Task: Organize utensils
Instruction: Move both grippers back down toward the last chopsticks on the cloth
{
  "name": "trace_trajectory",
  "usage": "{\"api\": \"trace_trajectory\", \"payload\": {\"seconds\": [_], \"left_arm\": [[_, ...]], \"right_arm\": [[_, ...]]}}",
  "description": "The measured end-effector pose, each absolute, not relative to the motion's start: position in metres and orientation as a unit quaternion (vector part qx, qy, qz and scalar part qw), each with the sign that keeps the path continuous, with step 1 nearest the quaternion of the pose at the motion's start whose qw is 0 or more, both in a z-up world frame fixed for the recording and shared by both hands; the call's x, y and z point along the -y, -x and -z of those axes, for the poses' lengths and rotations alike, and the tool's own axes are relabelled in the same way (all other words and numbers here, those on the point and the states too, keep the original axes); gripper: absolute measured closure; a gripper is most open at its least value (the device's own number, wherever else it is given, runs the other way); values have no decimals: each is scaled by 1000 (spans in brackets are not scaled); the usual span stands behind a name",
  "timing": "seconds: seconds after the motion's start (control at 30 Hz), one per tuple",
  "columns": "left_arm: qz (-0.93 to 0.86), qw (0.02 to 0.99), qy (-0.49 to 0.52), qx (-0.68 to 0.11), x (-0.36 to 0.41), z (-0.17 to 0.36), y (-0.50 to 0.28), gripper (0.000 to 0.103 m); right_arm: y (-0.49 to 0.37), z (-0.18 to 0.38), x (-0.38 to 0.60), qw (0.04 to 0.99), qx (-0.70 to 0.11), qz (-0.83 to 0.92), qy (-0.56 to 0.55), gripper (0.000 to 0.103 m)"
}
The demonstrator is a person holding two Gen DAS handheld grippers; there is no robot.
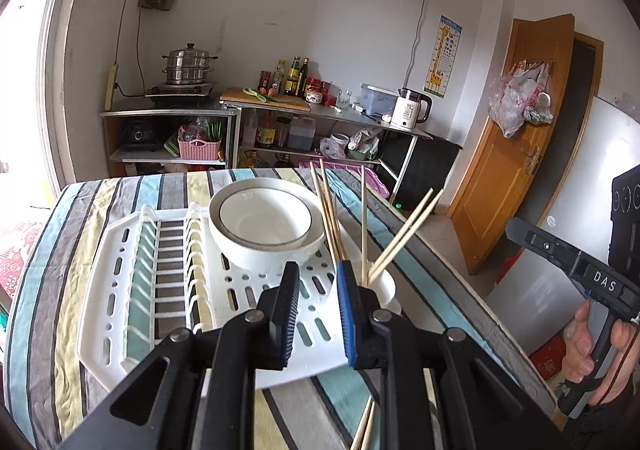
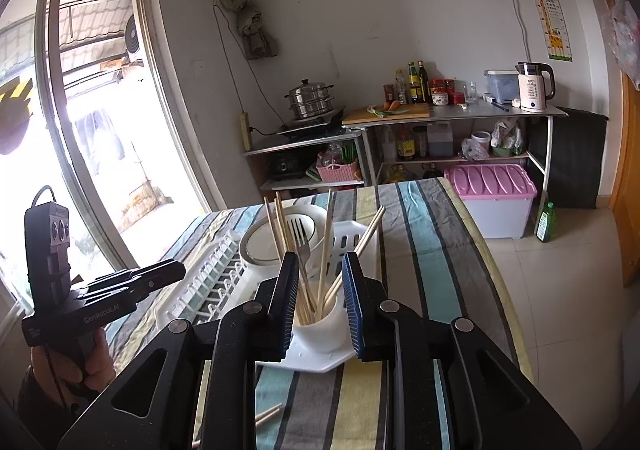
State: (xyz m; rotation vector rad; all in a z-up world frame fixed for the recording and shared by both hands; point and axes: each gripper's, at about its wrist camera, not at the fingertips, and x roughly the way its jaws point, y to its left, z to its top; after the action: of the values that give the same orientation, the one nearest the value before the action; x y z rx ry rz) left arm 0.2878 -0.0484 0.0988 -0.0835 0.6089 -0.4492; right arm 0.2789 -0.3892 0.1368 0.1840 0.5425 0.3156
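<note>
Bowl (image 1: pixel 266 226) beside chopsticks (image 2: pixel 326 250) in cup (image 2: pixel 320 324); rack (image 1: pixel 120 290) under.

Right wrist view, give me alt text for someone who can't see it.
An open right claw frames a white utensil cup holding chopsticks and a fork, on a white dish rack beside a bowl. Two loose chopsticks lie on the striped tablecloth.

Chopsticks (image 2: pixel 325 250) + fork (image 2: pixel 301 240) in cup (image 2: pixel 320 330) on rack (image 2: pixel 224 286), bowl (image 1: pixel 266 228) behind.

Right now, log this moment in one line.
left hand-held gripper open | right hand-held gripper open | chopsticks, fork in cup | loose chopsticks on table
</note>
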Motion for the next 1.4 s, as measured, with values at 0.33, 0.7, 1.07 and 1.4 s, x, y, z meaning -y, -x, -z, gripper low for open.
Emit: {"api": "trace_trajectory", "payload": {"seconds": [0.33, 0.7, 1.07, 1.4], "left_arm": [[234, 911, -8, -340, 48, -46, -224, 81], [236, 885, -41, -400, 60, 4, -213, 81], [247, 872, -63, -418, 73, 19, -216, 81], [252, 862, -108, -426, 95, 26, -221, 73]], "right_arm": [[-212, -97, 370, 932, -307, -174, -79, 80], [-189, -63, 366, 917, -342, -182, -92, 80], [-193, -56, 378, 916, -345, -175, -108, 80], [-195, -50, 383, 913, -350, -173, -115, 80]]}}
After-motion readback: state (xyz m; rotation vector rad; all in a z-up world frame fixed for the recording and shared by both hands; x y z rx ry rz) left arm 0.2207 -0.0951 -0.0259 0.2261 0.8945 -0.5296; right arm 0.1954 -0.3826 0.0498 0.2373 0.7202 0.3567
